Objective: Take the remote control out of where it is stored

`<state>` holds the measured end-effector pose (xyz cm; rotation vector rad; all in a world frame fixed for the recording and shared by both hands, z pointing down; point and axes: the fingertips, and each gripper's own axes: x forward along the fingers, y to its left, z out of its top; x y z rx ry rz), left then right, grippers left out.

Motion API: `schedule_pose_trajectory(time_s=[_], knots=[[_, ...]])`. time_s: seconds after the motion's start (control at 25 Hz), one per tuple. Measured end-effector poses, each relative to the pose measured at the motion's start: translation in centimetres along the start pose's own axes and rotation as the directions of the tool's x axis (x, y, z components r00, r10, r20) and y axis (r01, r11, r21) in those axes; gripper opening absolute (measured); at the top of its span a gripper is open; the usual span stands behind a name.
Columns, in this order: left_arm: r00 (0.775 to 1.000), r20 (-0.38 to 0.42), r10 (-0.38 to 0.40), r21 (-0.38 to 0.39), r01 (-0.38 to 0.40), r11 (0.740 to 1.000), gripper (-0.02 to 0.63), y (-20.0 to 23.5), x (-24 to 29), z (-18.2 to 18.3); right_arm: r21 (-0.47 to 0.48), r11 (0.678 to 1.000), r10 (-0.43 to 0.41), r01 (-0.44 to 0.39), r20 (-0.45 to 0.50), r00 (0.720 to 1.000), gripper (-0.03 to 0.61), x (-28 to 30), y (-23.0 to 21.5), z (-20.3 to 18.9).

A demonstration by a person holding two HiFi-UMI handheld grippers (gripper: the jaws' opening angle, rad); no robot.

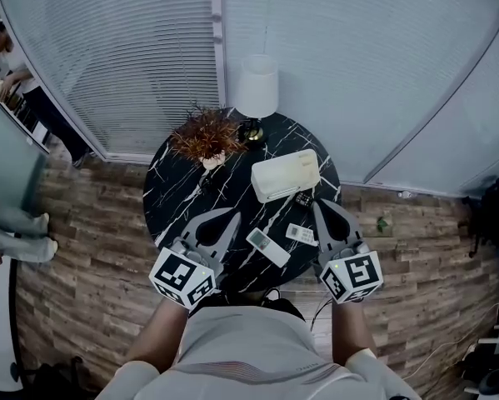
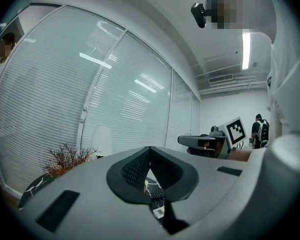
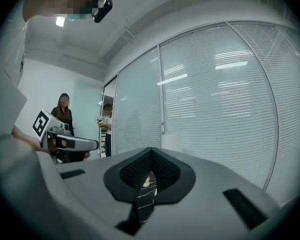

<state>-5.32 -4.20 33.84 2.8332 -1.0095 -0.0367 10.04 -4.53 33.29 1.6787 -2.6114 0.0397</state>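
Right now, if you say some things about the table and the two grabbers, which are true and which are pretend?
1. The table is round and black with white veins. True.
2. The white box sits on the floor. False: it is on the table.
3. A long white remote lies flat on the table. True.
4. The right gripper holds the remote. False: its jaws are shut on nothing.
5. The left gripper is wide open. False: its jaws are together and empty.
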Motion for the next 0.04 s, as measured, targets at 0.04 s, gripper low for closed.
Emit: schedule_pose_trajectory(time_s=[0.04], knots=[[1.0,0.0,-0.001,0.001,0.001,1.0,0.009,0.04,0.05,0.04,-0.004,1.0,0.0,0.0,-0.001,1.0,0.011,0.13,-0.01,0.05]])
